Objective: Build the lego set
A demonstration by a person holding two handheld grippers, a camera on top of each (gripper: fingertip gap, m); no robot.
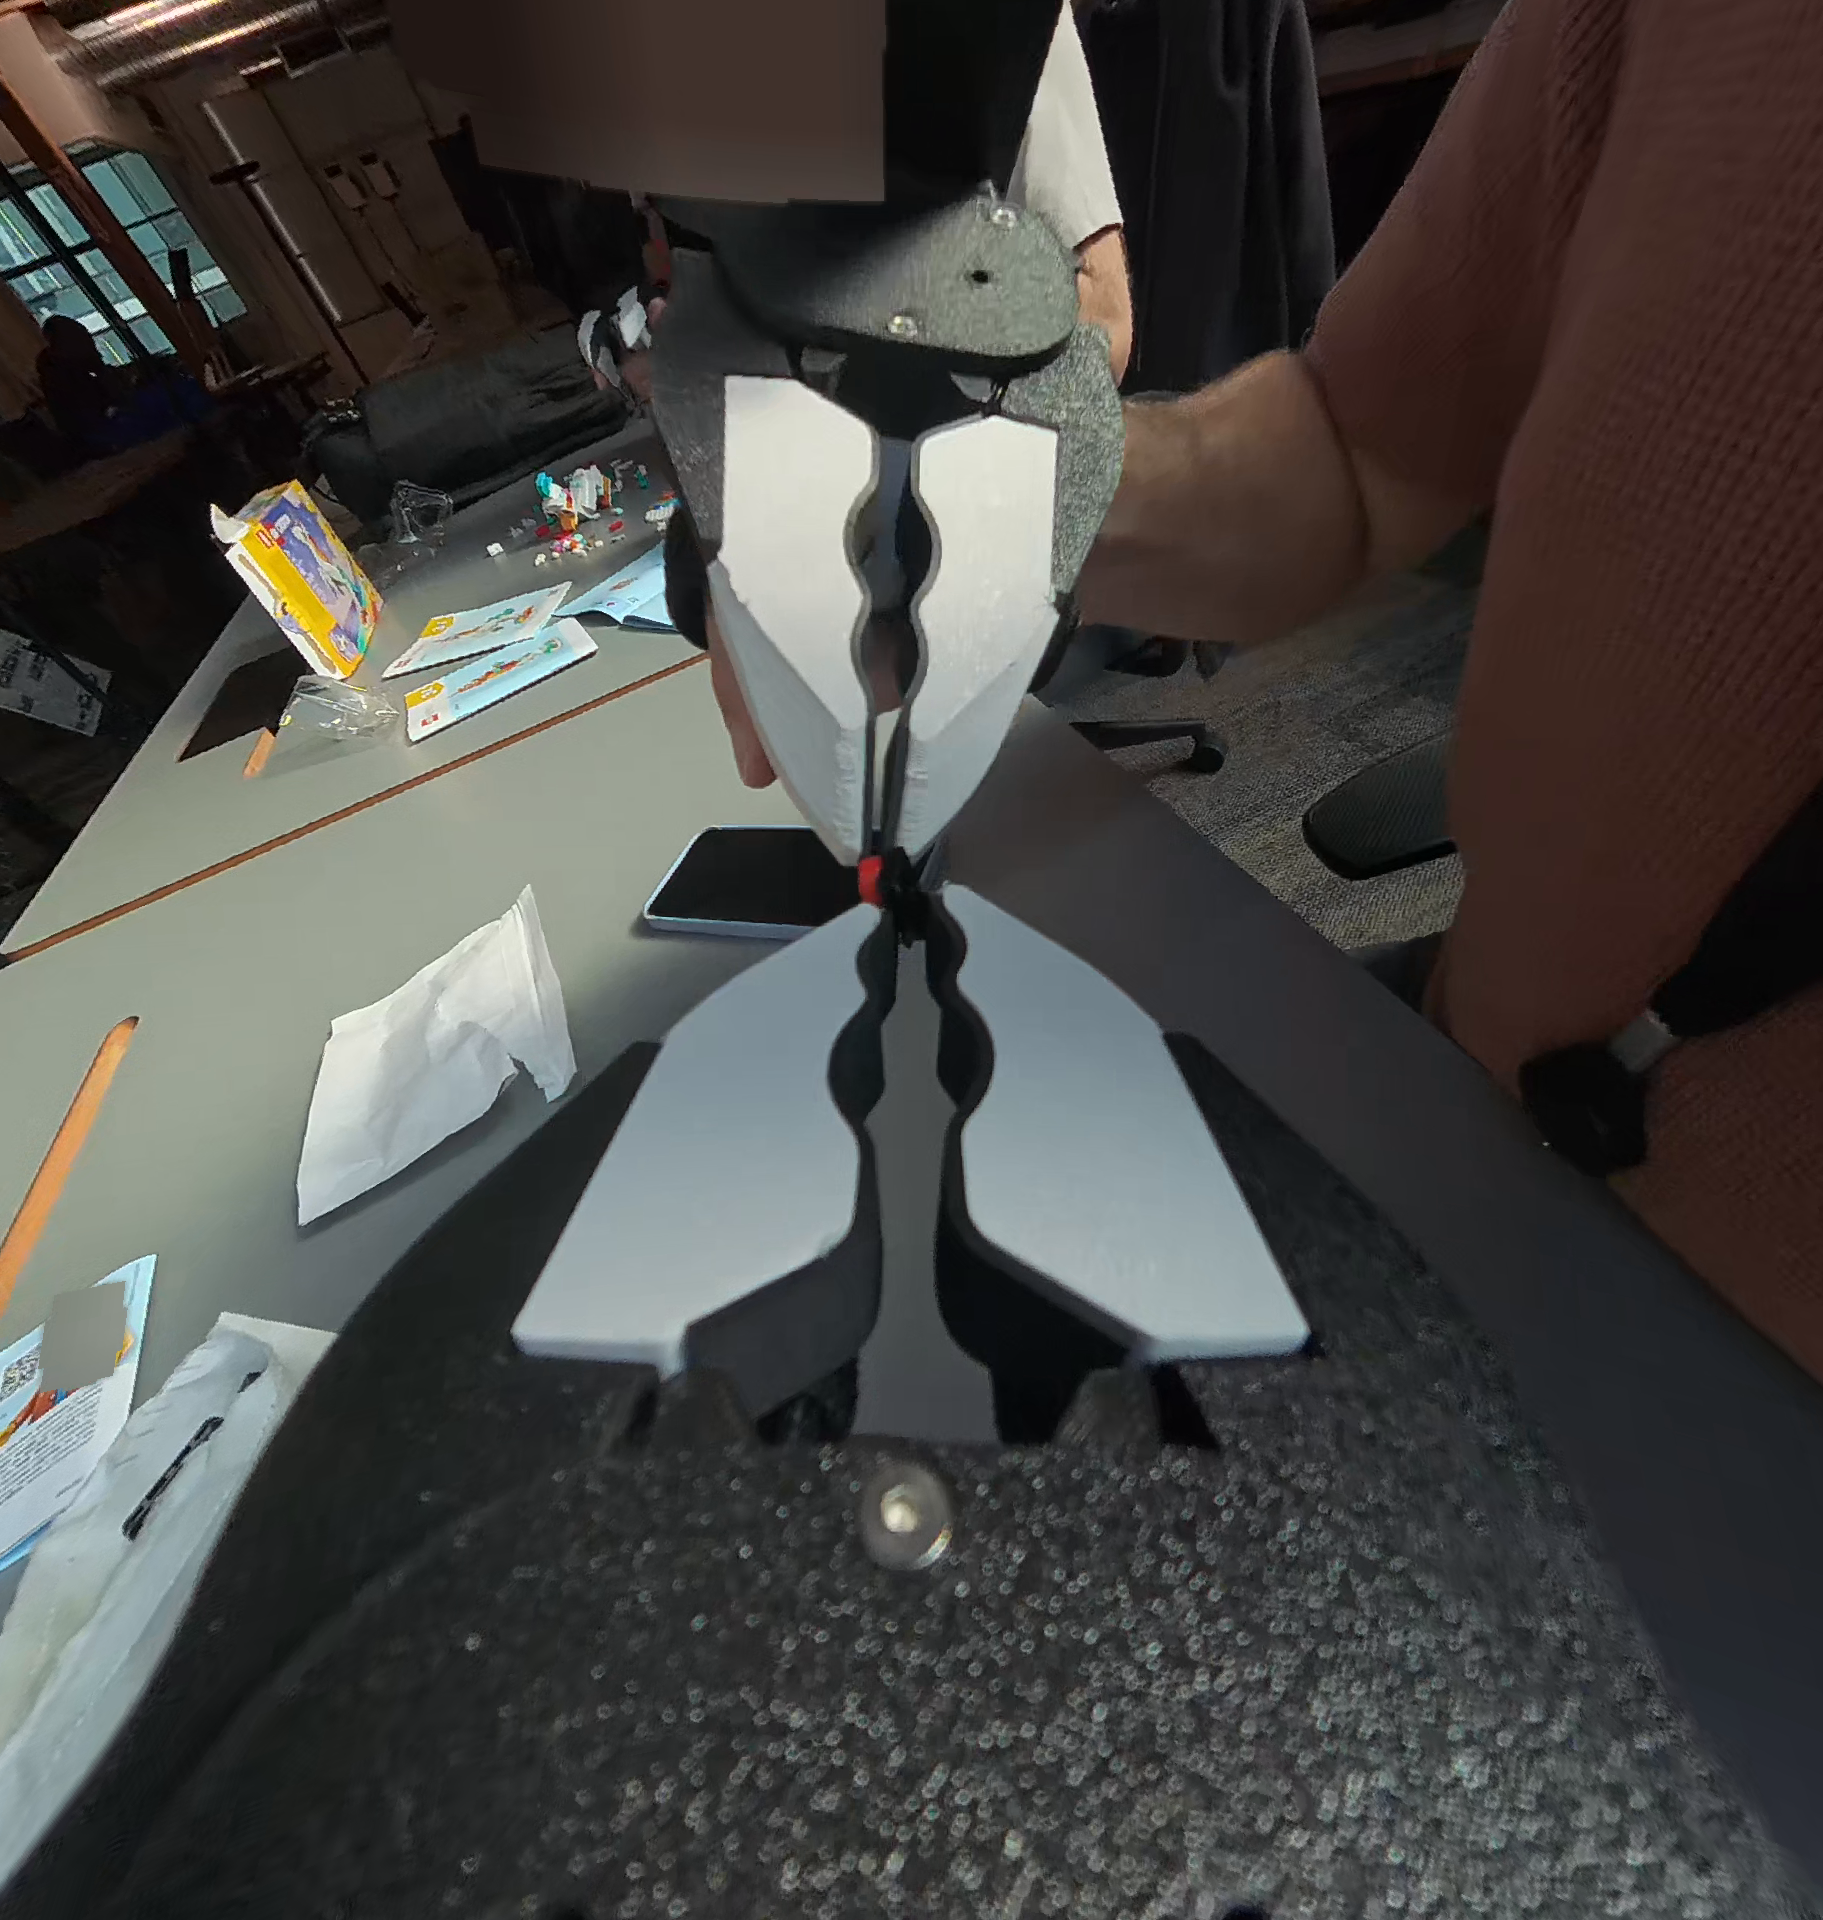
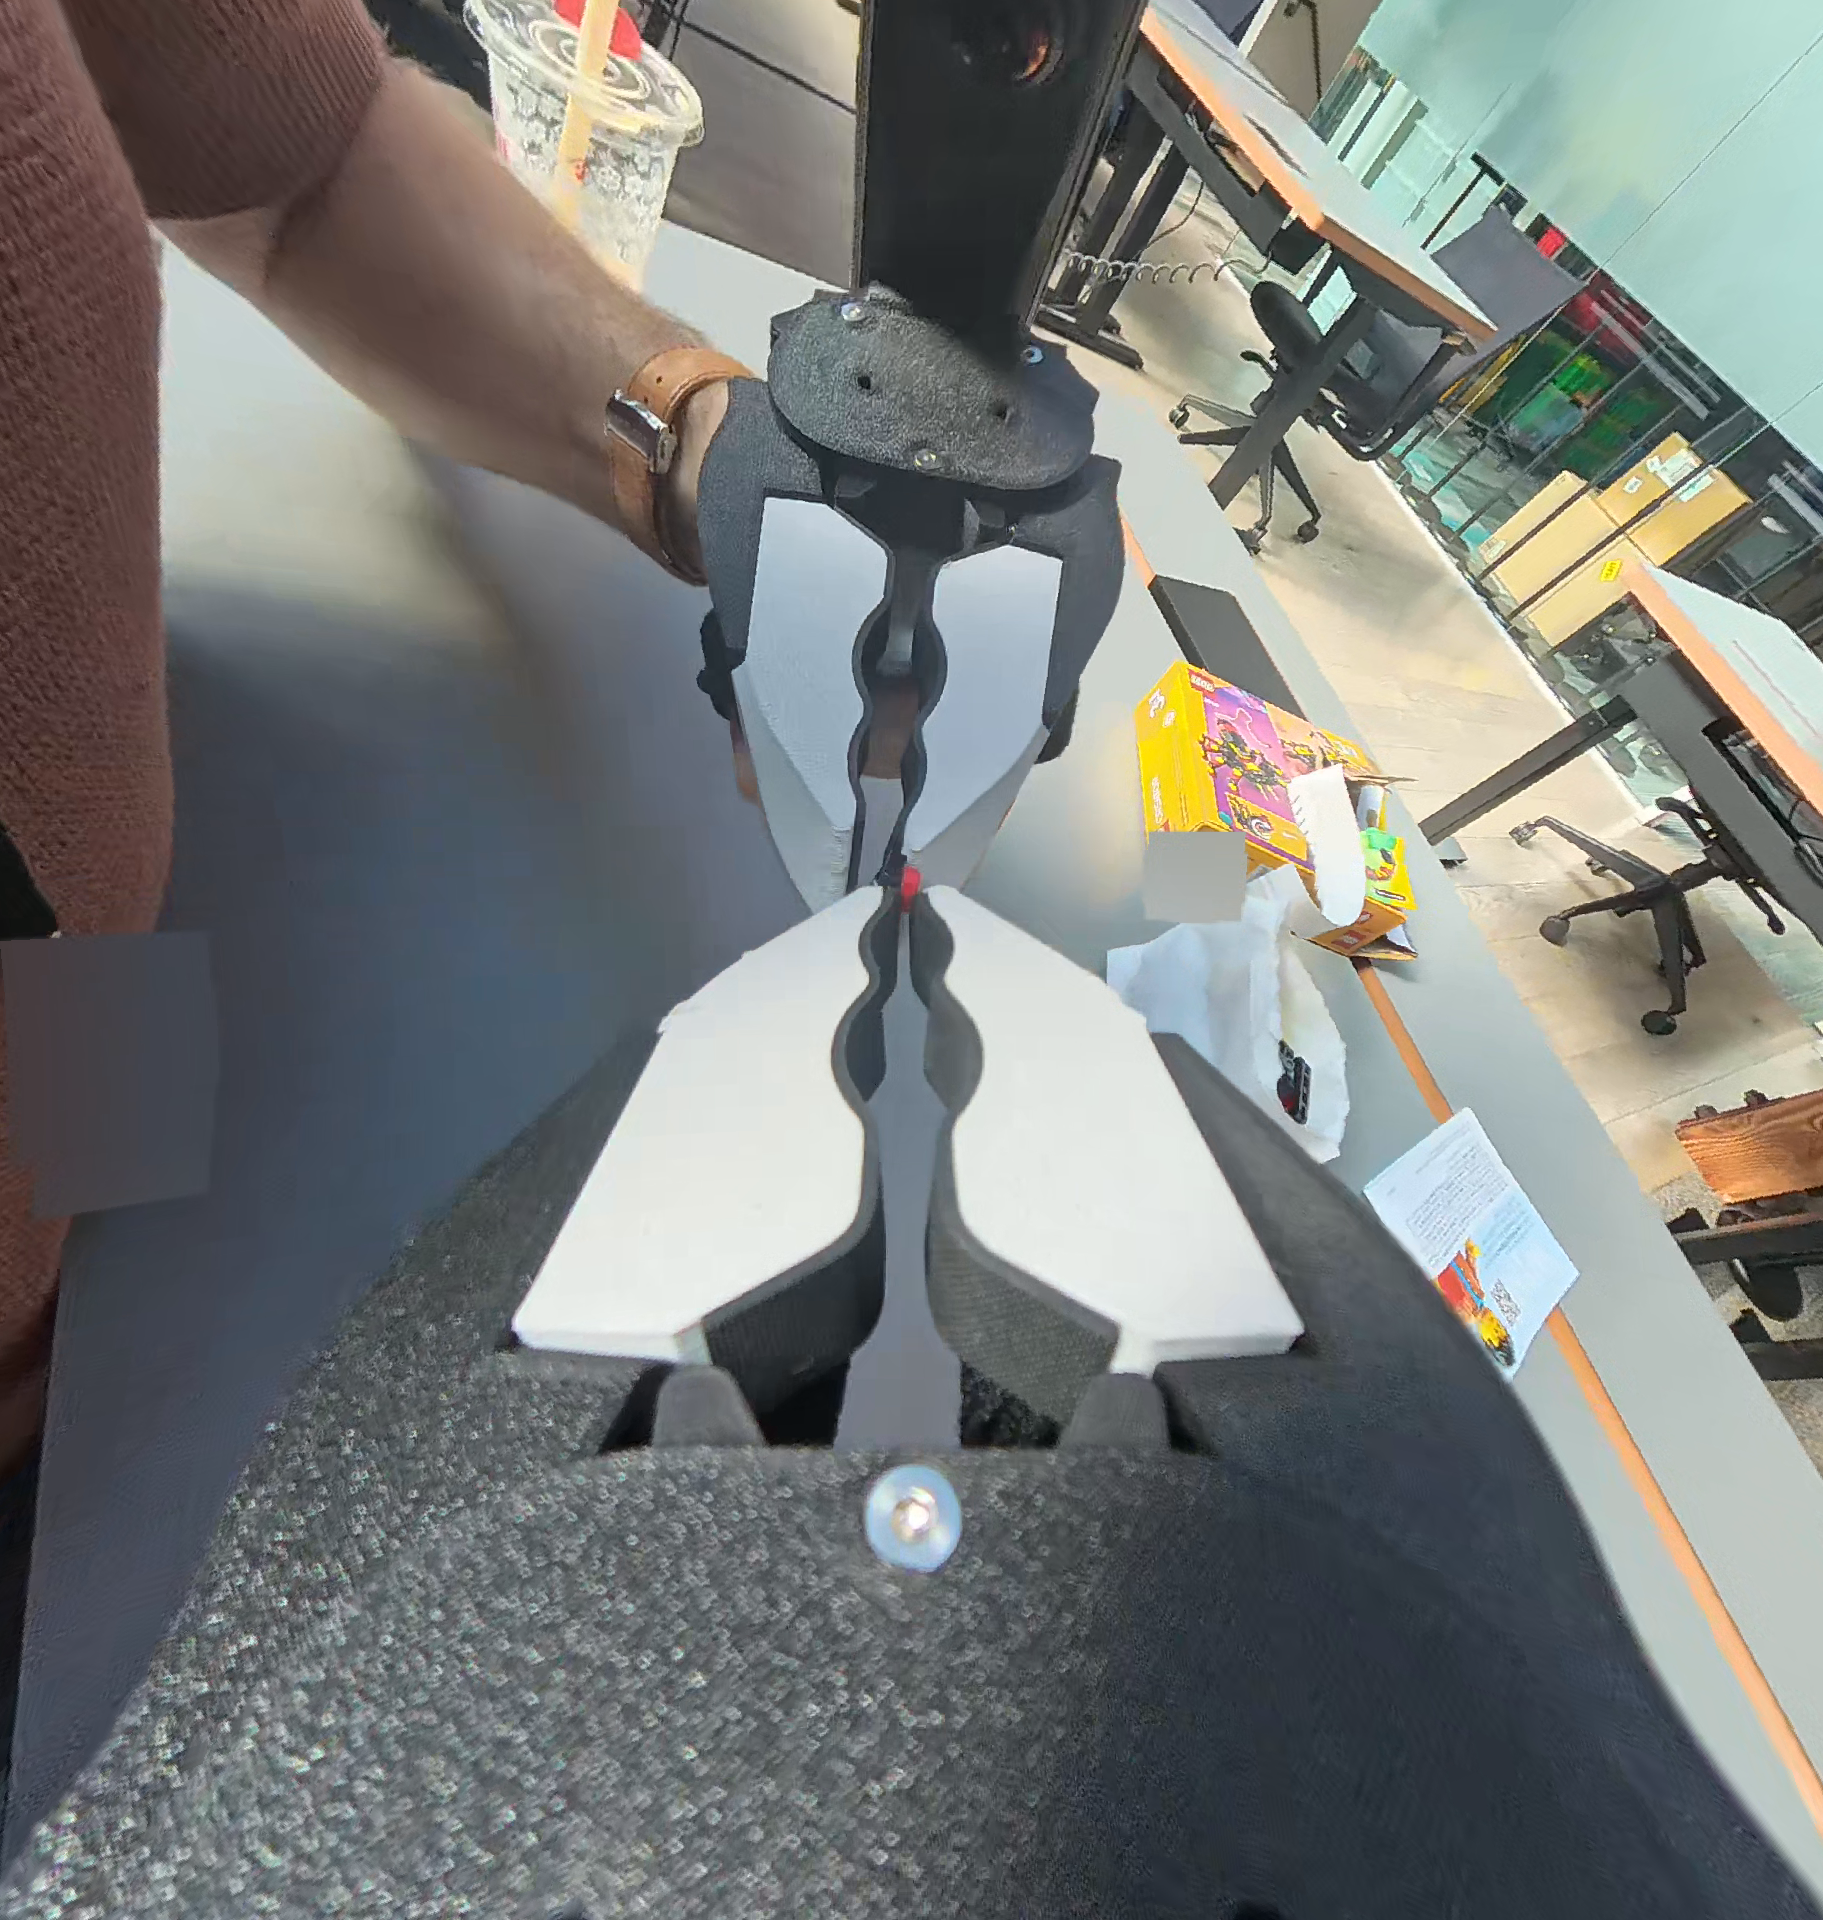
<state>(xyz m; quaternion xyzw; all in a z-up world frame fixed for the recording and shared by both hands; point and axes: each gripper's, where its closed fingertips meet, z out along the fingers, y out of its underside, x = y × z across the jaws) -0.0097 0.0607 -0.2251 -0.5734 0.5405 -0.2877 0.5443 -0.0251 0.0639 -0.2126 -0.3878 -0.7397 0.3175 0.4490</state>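
Note:
My two grippers meet tip to tip above the grey table. My left gripper is shut on a small black lego piece. My right gripper is shut on a small red lego piece. The red piece touches the black piece between the tips. The right gripper comes in from the top of the left wrist view. The left gripper comes in from the top of the right wrist view. The pieces are mostly hidden by the fingertips.
A phone lies just below the tips. A white paper bag, booklets, a yellow lego box and loose bricks are farther off. A second yellow box, a leaflet and a plastic cup show in the right wrist view.

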